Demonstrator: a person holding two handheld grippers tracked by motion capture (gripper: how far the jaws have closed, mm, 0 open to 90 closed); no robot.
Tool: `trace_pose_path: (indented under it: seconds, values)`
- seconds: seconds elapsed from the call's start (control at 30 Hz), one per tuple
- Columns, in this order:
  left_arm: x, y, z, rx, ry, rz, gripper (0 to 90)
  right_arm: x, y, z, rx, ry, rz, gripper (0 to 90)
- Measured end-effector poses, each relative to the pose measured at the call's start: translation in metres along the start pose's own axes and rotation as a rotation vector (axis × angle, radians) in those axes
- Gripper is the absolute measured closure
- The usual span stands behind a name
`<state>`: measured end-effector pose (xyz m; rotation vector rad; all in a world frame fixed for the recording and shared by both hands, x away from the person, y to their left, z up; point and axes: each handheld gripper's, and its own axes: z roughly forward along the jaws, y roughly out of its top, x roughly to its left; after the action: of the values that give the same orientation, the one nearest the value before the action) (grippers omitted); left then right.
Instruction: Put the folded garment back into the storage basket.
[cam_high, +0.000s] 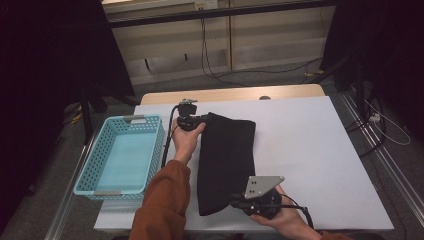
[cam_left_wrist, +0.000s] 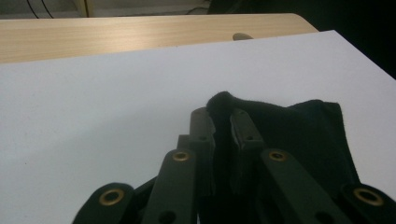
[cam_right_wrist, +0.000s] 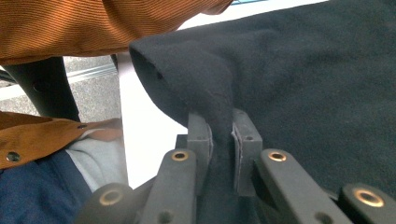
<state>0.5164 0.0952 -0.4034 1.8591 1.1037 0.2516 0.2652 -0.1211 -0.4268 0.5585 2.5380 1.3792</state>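
Black cloth (cam_high: 226, 160) just right of the blue basket (cam_high: 90, 176) on the counter looks soft and probably light: keep both left tongs (cam_high: 196, 119) and right tongs (cam_high: 239, 202) pinching its corners.

Overhead looks down; tongs cameras close on cloth (cam_high: 226, 160).

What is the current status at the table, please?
Left gripper shut on black cloth, far corner. Right gripper shut on near corner. Blue basket left, apart; nothing in the way.
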Motion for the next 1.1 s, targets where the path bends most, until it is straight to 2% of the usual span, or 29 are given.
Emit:
trace_pose_path:
  seconds: [0.33, 0.93, 1.1]
  values:
    - [-0.005, 0.009, -0.008, -0.023, -0.007, 0.017, 81.6, 0.0, 0.004, -0.004, -0.038, 0.017, 0.017, 81.9]
    - [-0.015, 0.023, -0.015, -0.039, -0.016, 0.05, 81.7, 0.001, 0.013, -0.012, -0.097, 0.02, 0.03, 82.0]
    - [-0.015, 0.026, -0.018, -0.047, -0.019, 0.048, 81.7, 0.001, 0.015, -0.015, -0.113, 0.023, 0.033, 82.0]
